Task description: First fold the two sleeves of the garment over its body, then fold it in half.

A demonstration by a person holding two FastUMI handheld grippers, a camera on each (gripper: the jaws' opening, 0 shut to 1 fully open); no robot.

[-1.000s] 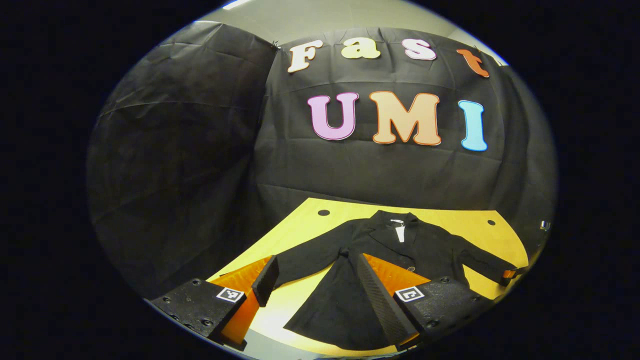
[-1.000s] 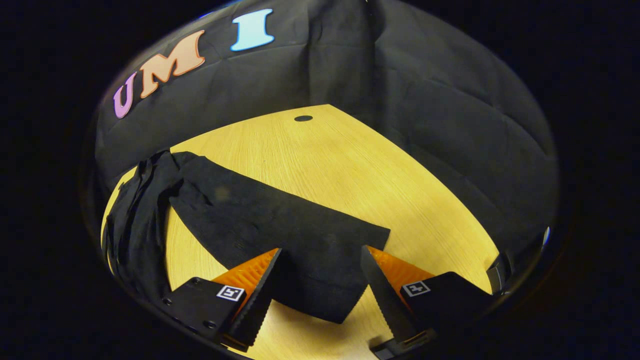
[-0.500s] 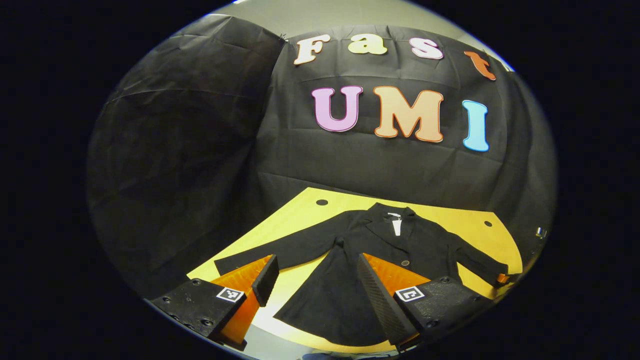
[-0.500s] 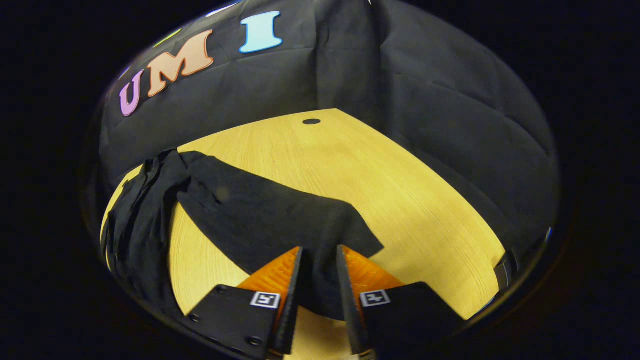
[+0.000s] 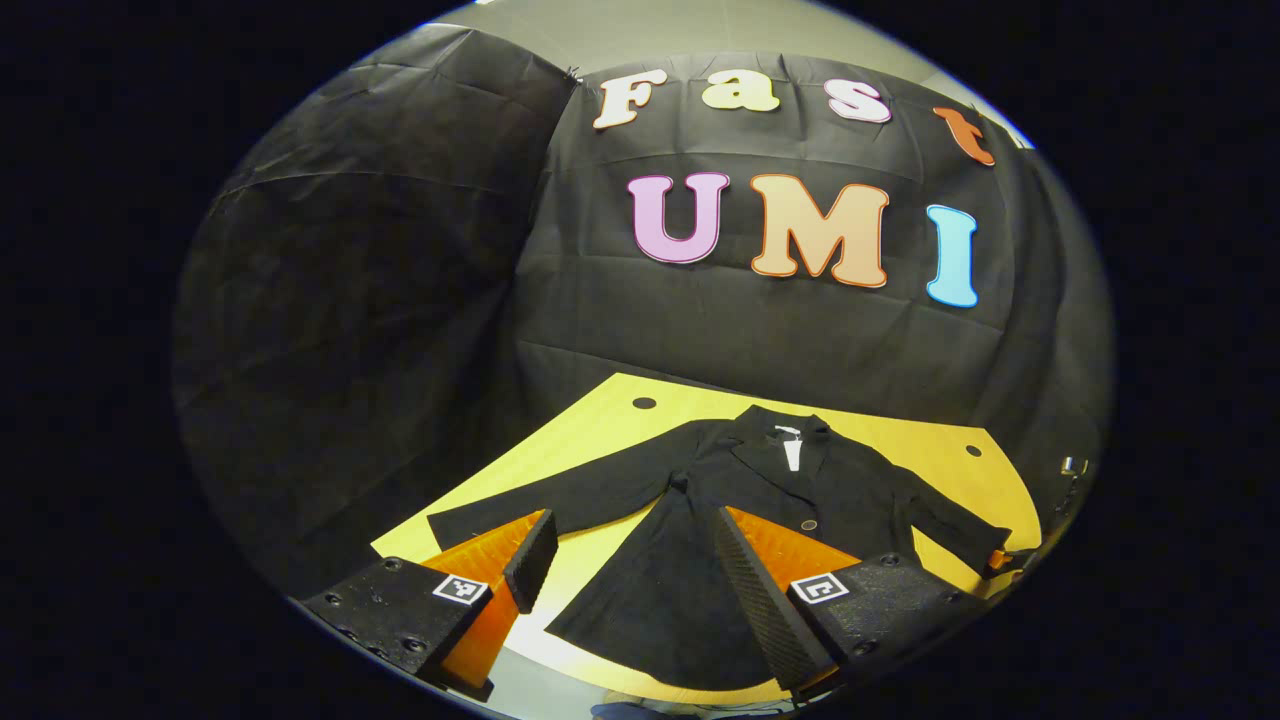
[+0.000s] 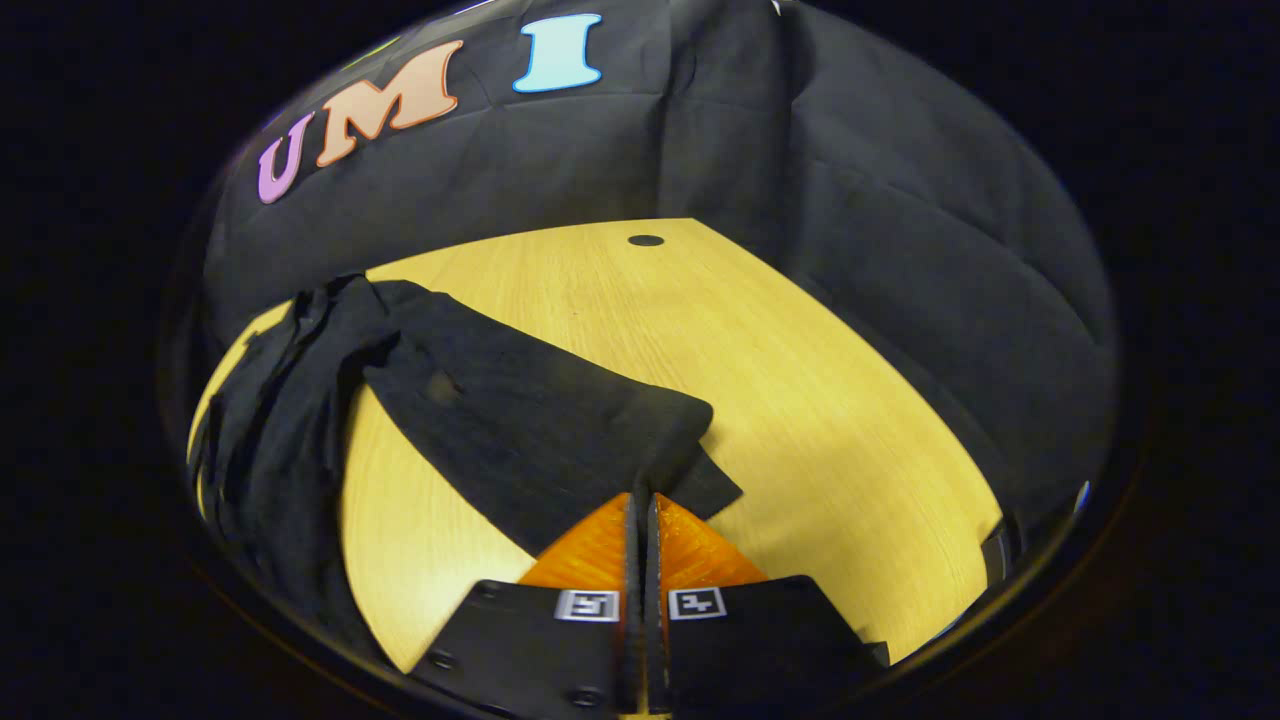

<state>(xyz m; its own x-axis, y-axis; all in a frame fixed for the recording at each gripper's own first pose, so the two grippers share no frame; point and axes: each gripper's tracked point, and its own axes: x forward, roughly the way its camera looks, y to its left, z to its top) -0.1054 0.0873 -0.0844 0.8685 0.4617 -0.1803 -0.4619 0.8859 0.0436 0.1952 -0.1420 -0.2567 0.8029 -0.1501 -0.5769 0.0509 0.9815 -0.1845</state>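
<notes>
Yellow wooden worktop point(image 5: 600, 420) carries everything. Nearest, the right hand-held gripper point(image 6: 642, 505) pinches the cuff of one sleeve point(image 6: 530, 420), lifting it slightly. The left hand-held gripper point(image 5: 630, 560) hangs spread wide above the hem. Farther off, the black garment point(image 5: 760, 500) lies flat, collar toward the booth wall.

garment point(image 6: 270, 440): far side cut off at edge; cuff point(image 6: 655, 470) end hidden between fingers point(image 6: 600, 540)

A yellow wood-grain surface point(image 6: 800, 370) fills the booth floor, with a small dark round hole point(image 6: 645, 240) near its far edge and black cloth point(image 5: 380, 300) behind.
</notes>
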